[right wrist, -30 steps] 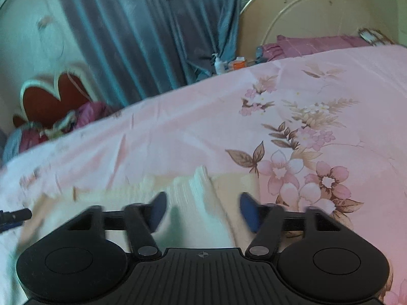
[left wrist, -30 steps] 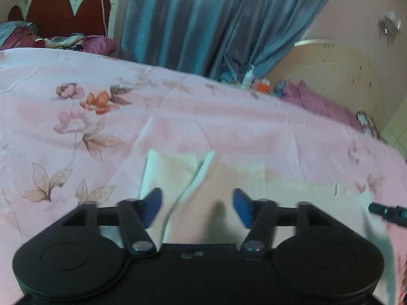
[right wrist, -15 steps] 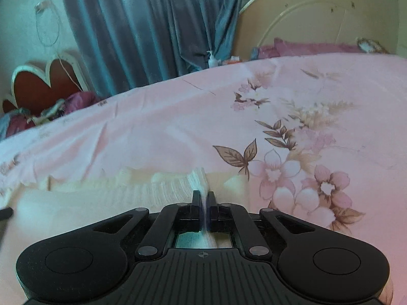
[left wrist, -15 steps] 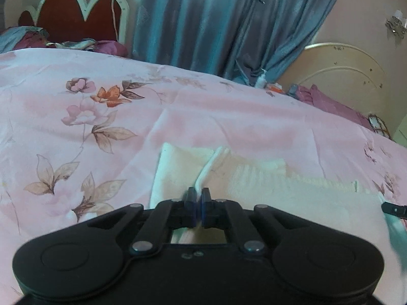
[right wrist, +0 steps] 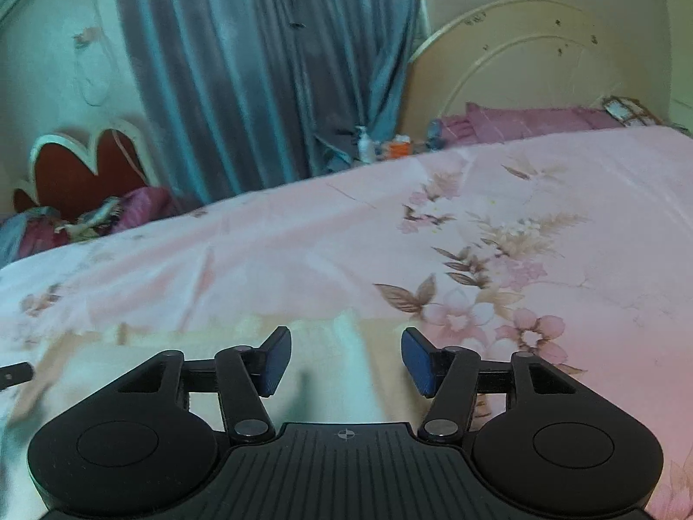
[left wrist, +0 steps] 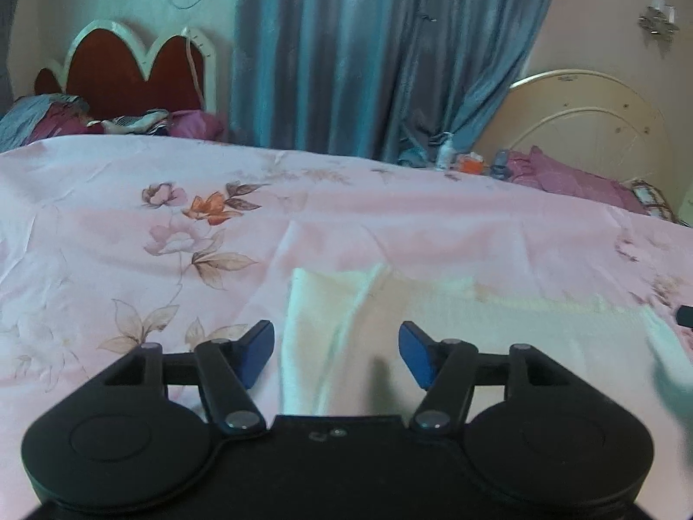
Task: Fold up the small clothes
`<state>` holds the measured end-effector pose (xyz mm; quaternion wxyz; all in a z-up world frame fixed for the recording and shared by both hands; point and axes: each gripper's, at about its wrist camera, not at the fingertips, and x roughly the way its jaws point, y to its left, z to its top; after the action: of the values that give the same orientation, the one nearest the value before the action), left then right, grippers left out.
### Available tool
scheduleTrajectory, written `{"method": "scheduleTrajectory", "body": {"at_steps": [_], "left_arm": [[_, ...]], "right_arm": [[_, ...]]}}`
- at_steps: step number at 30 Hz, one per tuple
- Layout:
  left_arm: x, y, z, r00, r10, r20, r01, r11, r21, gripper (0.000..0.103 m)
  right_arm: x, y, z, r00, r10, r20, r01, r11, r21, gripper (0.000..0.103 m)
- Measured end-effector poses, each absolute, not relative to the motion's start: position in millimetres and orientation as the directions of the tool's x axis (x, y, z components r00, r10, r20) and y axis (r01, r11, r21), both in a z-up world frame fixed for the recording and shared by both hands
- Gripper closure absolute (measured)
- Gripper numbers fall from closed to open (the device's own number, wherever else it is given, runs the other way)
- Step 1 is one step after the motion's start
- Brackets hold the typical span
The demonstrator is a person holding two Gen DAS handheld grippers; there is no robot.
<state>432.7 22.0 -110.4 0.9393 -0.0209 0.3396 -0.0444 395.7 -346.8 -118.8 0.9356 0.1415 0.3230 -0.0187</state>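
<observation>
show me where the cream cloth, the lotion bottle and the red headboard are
cream cloth [left wrist: 320, 303], left wrist view, its folded corner.
lotion bottle [right wrist: 365, 144], right wrist view, its white body.
red headboard [left wrist: 130, 73], left wrist view, its red panel.

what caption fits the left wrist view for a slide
Left tongs opening over a cream garment on the pink floral bedsheet.

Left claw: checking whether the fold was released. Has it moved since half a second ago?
Yes. The left claw, then shut on the cream garment, is opening and has drawn back; the red headboard sits lower in its view.
</observation>
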Motion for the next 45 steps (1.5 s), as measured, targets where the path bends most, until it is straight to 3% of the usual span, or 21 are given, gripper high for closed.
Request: {"method": "scheduleTrajectory", "body": {"at_steps": [3,6,14,26,28,37,45], "left_arm": [[418.7,9.0,-103.3,0.766,-0.146,-0.626,0.132,0.989,-0.07,0.042],[412.6,-6.7,-103.4,0.738,-0.197,-0.645,0.18,0.979,-0.093,0.042],[418.6,-22.2,-133.9,0.684,-0.146,-0.714,0.159,0.986,-0.048,0.043],[416.0,-16.5,-134.8,0.685,-0.101,-0.722,0.159,0.987,0.012,0.044],[410.1,-17.7,-126.9,0.691,-0.094,-0.717,0.153,0.988,0.018,0.044],[367.5,-15.2,-117.4,0.677,-0.172,-0.716,0.221,0.975,-0.026,0.042],[364.1,-1.2,-139.5,0.639,-0.184,-0.747,0.231,0.972,-0.042,0.04]], "right_arm": [[389.6,-325.6,-116.0,0.786,0.084,-0.612,0.073,0.971,0.227,0.048],[388.6,-304.3,-121.6,0.76,0.137,-0.635,0.022,0.972,0.236,0.057],[386.6,-279.4,-147.0,0.71,0.134,-0.691,-0.023,0.986,0.167,0.057],[375.4,-306.7,-158.7,0.719,0.044,-0.693,0.025,0.996,0.089,0.057],[371.4,-307.6,-149.7,0.726,0.071,-0.684,0.033,0.99,0.138,0.057],[340.0,-257.7,-137.2,0.718,0.178,-0.673,-0.064,0.98,0.19,0.057],[327.3,-241.1,-151.5,0.7,0.109,-0.706,-0.028,0.992,0.126,0.057]]}}
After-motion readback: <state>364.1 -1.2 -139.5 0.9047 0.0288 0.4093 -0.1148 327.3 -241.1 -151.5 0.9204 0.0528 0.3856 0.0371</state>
